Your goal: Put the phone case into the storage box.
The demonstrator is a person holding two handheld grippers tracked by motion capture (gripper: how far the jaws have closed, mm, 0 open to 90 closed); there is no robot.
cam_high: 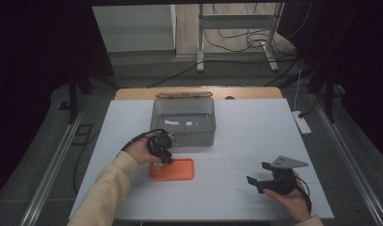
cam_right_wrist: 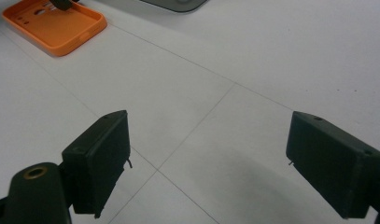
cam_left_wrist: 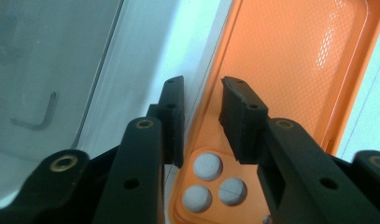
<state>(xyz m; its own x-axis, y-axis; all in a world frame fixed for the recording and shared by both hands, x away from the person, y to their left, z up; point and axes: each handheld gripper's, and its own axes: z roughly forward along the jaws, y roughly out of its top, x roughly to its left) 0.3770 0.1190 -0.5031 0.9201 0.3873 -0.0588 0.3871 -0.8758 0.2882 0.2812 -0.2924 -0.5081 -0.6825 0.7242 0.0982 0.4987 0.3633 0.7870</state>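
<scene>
An orange phone case [cam_high: 172,169] lies open side up on the white table, its camera cut-outs toward the person's left hand. My left gripper [cam_high: 162,160] points down at the case's left end. In the left gripper view the jaws of the left gripper [cam_left_wrist: 202,84] stand either side of the orange case's [cam_left_wrist: 295,70] rim, with a narrow gap showing on both sides. My right gripper [cam_high: 256,172] rests in the person's hand at the front right. Its jaws stand wide apart over bare table in the right gripper view [cam_right_wrist: 206,140], where the phone case [cam_right_wrist: 57,23] lies far off.
A clear plastic box [cam_high: 183,136] stands just behind the case, its lid [cam_high: 184,95] leaning at its back. Through the clear box wall [cam_left_wrist: 47,70] a small hex key [cam_left_wrist: 38,116] shows. A white power strip [cam_high: 302,121] lies at the table's right edge.
</scene>
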